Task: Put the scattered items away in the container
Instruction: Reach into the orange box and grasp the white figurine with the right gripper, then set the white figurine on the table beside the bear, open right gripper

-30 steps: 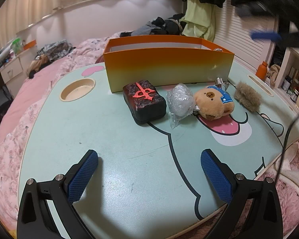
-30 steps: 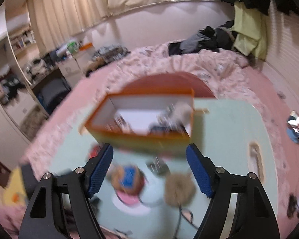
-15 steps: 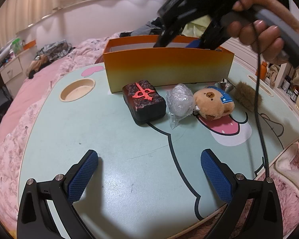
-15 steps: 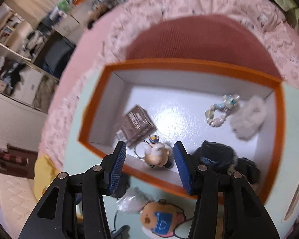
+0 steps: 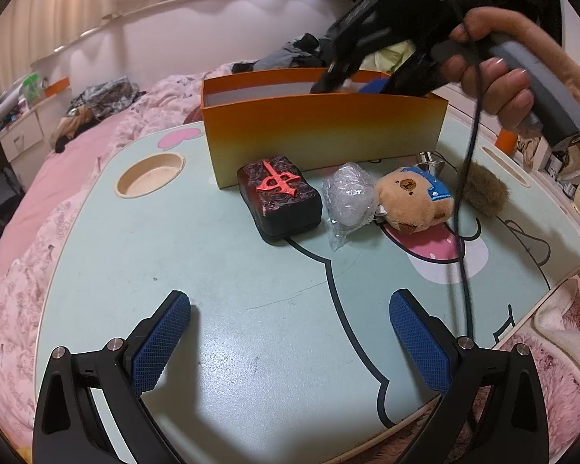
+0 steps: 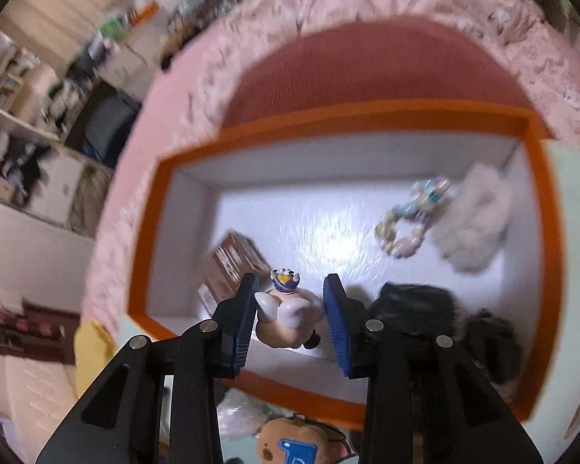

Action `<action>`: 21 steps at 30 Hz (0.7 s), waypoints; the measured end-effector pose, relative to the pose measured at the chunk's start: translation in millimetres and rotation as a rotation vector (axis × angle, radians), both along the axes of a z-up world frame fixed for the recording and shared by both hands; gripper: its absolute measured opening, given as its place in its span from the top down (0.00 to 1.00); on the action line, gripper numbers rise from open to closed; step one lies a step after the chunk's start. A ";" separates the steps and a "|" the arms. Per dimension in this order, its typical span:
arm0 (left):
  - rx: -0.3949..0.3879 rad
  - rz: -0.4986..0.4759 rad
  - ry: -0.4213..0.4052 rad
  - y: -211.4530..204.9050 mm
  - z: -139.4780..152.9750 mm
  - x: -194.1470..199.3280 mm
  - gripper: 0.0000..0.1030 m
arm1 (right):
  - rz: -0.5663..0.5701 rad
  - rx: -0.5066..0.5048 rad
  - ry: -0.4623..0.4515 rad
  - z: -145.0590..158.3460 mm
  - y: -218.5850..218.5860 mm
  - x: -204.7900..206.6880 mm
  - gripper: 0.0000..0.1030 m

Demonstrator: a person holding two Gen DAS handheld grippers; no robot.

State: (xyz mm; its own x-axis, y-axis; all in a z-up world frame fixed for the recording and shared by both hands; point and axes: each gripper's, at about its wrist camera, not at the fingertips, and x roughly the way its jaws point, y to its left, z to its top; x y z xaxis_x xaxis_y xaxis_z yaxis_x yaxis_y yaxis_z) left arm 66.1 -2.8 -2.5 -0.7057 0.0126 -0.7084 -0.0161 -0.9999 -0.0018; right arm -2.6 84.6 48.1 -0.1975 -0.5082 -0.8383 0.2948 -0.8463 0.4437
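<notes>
The right gripper [image 5: 361,89] dips into the orange box [image 5: 321,135]; the left gripper [image 5: 290,344] hovers, jaws apart

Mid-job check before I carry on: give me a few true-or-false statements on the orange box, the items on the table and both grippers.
1. The right gripper reaches inside the orange cardboard box. True.
2. The brown plush bear head with a blue patch lies inside the box. False: it lies on the mint-green table, outside the box's front wall.
3. The left gripper holds the dark block with a red symbol. False: its jaws are open and empty, and the block sits on the table.
4. A small round figurine with a blue head is between the right gripper's fingers. True.
5. A pastel bead bracelet lies on the box floor. True.
</notes>
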 end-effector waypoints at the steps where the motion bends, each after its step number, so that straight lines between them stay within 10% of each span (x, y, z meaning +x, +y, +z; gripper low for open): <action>1: 0.000 0.000 0.000 -0.1 -0.1 0.1 0.00 | -0.011 -0.019 0.027 8.2 6.8 4.0 0.65; 10: 0.000 0.001 0.001 -0.2 -0.2 0.1 0.00 | -0.030 -0.123 0.220 62.0 47.3 80.8 0.65; 21: 0.001 -0.001 0.001 -1.4 -0.2 0.4 0.00 | -0.051 -0.022 0.142 -11.9 51.1 105.5 0.64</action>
